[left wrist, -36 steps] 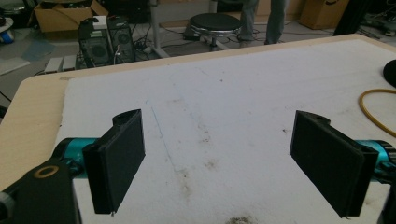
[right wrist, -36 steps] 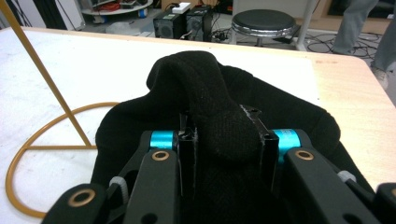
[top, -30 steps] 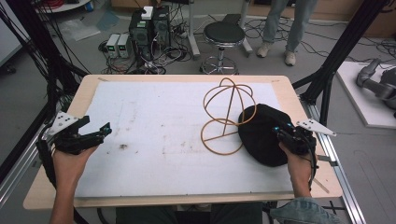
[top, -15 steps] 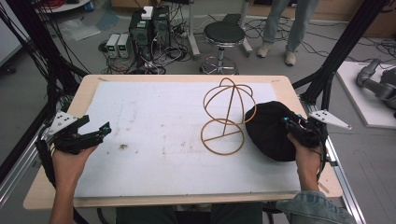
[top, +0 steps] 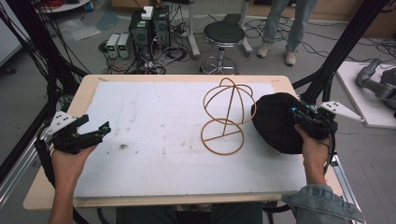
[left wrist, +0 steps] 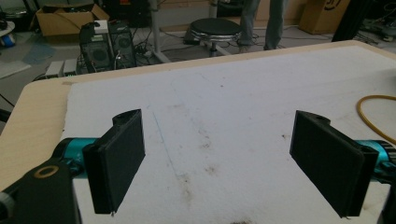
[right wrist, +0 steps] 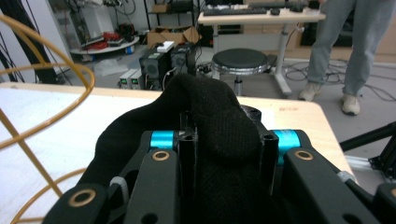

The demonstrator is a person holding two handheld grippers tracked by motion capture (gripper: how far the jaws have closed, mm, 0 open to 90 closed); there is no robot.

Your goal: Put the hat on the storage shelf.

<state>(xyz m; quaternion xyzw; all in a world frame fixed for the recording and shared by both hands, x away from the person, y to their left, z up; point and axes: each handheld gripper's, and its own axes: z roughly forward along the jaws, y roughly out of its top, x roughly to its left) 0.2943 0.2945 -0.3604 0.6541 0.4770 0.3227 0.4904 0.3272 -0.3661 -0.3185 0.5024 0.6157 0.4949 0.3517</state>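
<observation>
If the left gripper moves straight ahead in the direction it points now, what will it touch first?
Probably nothing soon. The left gripper is open over the bare white mat, and ahead lie only mat and the table's far edge. The yellow wire frame lies off to its right, likely outside that line, though depth is unclear.

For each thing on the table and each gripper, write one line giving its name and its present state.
black knit hat: pinched at its edge, partly lifted off the table.
wire hat stand: upright, bare, beside the hat.
right gripper: shut on the hat.
left gripper: open, holding nothing.
</observation>
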